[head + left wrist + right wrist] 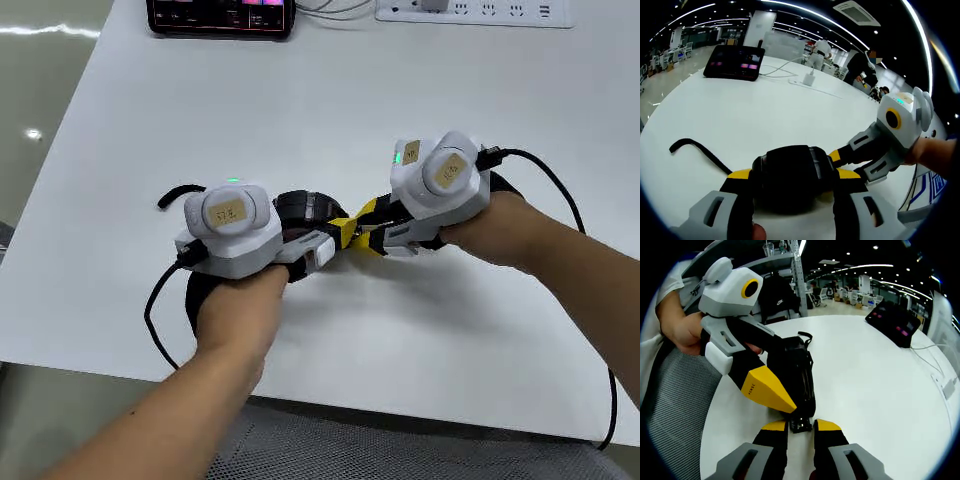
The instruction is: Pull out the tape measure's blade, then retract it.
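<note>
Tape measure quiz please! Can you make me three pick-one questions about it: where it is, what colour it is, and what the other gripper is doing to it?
1. Where is the tape measure?
A. On top of the tablet
B. Between the left gripper's jaws
C. On the floor

2. What colour is its case?
A. Black
B. Pink
C. Orange

3. What is the right gripper doing?
A. Resting wide open, far from the tape measure
B. Holding a cable
C. Pinching the blade tip at the case's mouth

Answers:
1. B, since the left gripper view shows a yellow-tipped jaw on either side of the case.
2. A, as the case looks black in both gripper views.
3. C, since in the right gripper view the jaws sit close together with the small dark tip between them.
</note>
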`<control>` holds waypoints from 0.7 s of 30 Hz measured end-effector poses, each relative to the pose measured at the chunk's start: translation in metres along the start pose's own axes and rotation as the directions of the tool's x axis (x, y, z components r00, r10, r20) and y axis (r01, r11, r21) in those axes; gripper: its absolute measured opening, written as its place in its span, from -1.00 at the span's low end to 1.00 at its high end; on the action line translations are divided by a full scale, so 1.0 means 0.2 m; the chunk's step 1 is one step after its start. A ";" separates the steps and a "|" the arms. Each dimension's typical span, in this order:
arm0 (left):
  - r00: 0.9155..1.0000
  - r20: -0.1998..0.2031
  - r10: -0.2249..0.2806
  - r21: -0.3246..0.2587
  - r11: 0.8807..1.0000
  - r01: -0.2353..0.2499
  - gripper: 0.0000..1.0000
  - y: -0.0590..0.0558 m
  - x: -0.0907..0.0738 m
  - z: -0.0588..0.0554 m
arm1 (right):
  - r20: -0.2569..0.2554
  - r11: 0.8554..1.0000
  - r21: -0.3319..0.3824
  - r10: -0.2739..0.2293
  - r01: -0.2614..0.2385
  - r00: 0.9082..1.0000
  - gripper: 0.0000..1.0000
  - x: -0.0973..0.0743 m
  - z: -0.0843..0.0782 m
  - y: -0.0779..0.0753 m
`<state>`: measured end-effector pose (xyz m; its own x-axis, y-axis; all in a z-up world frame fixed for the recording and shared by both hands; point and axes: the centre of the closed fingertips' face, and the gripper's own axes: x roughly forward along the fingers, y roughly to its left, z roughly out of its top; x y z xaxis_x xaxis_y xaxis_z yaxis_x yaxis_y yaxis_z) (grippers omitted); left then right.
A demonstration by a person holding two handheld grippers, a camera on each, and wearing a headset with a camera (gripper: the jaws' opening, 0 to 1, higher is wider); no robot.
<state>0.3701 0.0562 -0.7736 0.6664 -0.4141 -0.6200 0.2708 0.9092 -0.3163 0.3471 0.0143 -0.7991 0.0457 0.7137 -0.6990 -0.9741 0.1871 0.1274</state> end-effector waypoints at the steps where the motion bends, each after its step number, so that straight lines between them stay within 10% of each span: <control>1: 1.000 0.001 -0.003 -0.003 1.000 0.003 0.22 0.00 0.00 0.00 | -0.002 1.000 0.001 -0.001 0.001 1.000 -0.65 0.00 0.00 0.00; 21: 1.000 0.020 -0.019 0.034 0.999 0.018 0.23 0.00 -0.04 0.03 | 0.023 0.998 0.065 -0.013 0.012 1.000 -0.52 -0.05 0.00 0.01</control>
<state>0.3687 0.0593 -0.7640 0.6747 -0.4305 -0.5995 0.3064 0.9024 -0.3031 0.3453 0.0077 -0.7927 0.0636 0.7265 -0.6843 -0.9570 0.2388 0.1645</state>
